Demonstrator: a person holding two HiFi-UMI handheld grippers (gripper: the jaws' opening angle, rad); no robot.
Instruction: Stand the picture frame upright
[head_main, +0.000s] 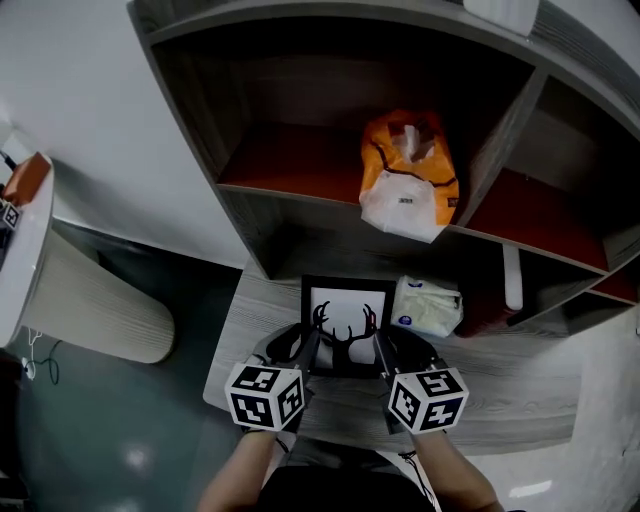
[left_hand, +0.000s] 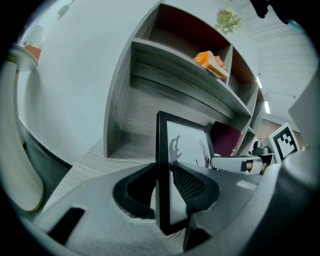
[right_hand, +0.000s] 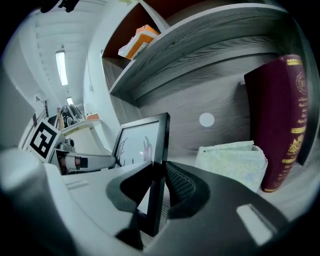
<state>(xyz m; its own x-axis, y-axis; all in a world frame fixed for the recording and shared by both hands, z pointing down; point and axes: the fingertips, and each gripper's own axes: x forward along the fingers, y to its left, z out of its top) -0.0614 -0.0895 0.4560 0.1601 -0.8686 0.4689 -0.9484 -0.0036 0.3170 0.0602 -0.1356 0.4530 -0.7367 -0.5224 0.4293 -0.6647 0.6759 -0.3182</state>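
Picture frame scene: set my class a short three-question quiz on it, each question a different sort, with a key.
1. True or false: the left gripper and the right gripper each clamp a side edge of the picture frame.
2. What lies on the shelf above the frame? A) an orange and white bag B) a blue mug C) a stack of plates
3. Fill in: beside the white packet stands a dark red ____.
Key: 1 true; 2 A; 3 book.
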